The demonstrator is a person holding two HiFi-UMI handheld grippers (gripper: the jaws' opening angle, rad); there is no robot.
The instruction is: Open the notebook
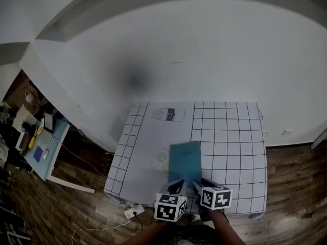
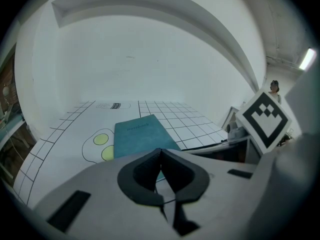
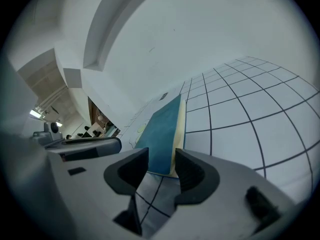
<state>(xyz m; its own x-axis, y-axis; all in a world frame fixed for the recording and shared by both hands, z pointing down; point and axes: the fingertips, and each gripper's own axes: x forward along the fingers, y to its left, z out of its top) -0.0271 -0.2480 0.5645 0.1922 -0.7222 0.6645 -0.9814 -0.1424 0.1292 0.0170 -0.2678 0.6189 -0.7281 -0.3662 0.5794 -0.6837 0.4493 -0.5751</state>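
My left tongs (image 2: 161, 153) sit tips together; my right tongs (image 3: 161, 158) gape wide around the teal notebook's (image 3: 162, 131) near edge, ungripped.

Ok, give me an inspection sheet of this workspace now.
Surface: white gridded mat with printed outlines.
Job's things: teal notebook, closed, flat on the mat.
Clutter: nothing seen on the mat.
Grippers: left tool shut, empty; right tool open, notebook's near edge before its gap.
Cables: power strip and white cable on the wood floor.
Surroundings: white wall, cluttered desk at left.
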